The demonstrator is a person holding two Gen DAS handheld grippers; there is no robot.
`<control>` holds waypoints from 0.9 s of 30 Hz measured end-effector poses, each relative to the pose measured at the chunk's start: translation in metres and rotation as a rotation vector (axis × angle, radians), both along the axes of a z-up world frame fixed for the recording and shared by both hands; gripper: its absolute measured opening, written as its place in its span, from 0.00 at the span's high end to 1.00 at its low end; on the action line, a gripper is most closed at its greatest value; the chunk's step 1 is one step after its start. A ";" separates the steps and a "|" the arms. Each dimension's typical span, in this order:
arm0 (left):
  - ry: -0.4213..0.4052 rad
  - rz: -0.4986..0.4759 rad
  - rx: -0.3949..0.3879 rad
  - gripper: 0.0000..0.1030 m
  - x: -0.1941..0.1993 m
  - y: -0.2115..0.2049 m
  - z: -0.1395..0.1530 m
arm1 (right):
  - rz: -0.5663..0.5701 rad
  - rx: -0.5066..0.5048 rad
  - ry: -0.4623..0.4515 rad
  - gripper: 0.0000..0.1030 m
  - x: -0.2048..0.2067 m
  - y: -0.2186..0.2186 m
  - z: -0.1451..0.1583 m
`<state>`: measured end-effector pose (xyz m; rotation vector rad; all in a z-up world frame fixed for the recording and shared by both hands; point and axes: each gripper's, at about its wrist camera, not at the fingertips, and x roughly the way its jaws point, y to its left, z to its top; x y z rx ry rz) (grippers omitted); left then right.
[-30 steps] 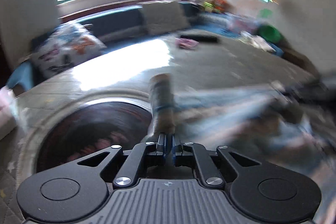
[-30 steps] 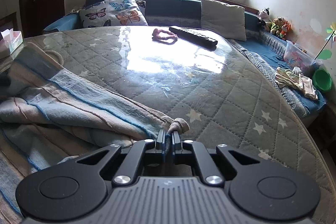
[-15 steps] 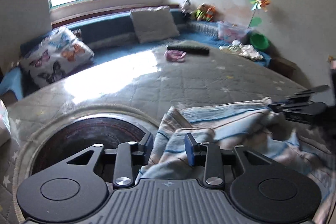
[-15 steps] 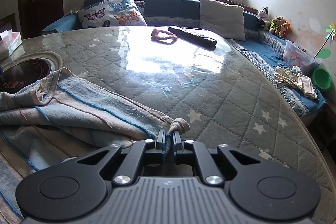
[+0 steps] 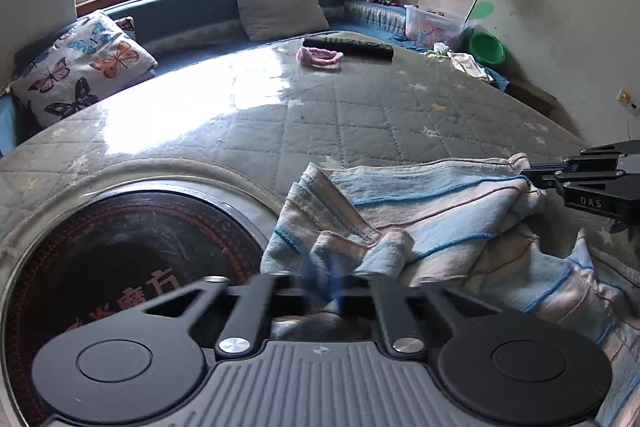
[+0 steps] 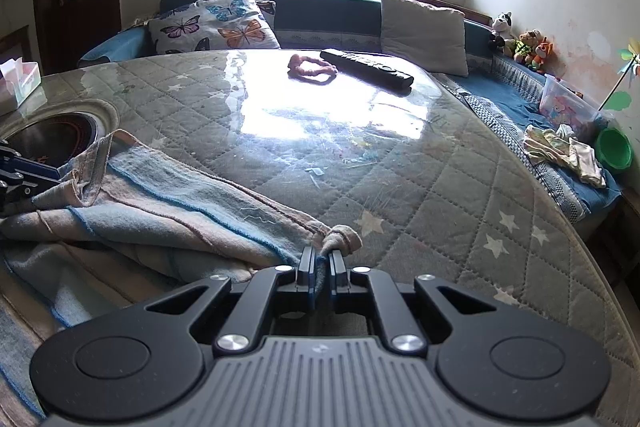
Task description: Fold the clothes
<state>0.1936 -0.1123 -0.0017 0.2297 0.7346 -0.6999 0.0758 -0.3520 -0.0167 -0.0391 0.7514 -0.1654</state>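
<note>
My left gripper (image 5: 320, 279) fingertips are motion-blurred, a blue smear over the cloth; its jaws are closing with a fold of the blue-and-pink striped fabric garment (image 5: 420, 211) between them, and I can't make out pad contact cleanly. The garment's near part is cut off by the gripper body in both views.

Surface: grey quilted star-print cover under a glossy clear sheet on the round worktop (image 6: 420, 187), strong window glare in the middle. A round dark inset plate with red characters (image 5: 120, 247) sits at the near left, partly hidden by my left gripper. At the far side a black remote control (image 6: 366, 67) lies just beside a pink hair scrunchie (image 6: 312, 69). A blue bench (image 6: 516, 99) runs behind, with a butterfly-print cushion (image 6: 212, 23) and a plain grey cushion (image 6: 424, 35).

My right gripper (image 6: 322, 269) points down at the worktop, clenched on the garment's bunched right corner. The garment lies crumpled across the near worktop, stretched between both grippers.
</note>
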 end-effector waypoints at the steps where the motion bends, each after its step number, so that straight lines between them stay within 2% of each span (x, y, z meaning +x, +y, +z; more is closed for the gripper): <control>1: -0.017 0.018 -0.004 0.98 0.000 0.004 0.002 | 0.002 0.001 0.002 0.93 0.001 0.000 0.000; 4: -0.063 0.105 -0.019 0.99 0.003 0.021 0.013 | 0.015 0.006 0.010 0.94 0.010 -0.002 0.004; 8: -0.131 0.293 -0.024 0.99 0.020 0.060 0.030 | 0.043 -0.006 0.008 0.96 0.029 -0.002 0.010; 14: -0.173 0.516 -0.006 0.99 0.046 0.118 0.041 | 0.086 -0.004 -0.011 0.97 0.066 0.002 0.023; 27: -0.229 0.710 0.080 0.99 0.082 0.183 0.041 | 0.232 0.012 -0.055 0.97 0.185 0.055 0.041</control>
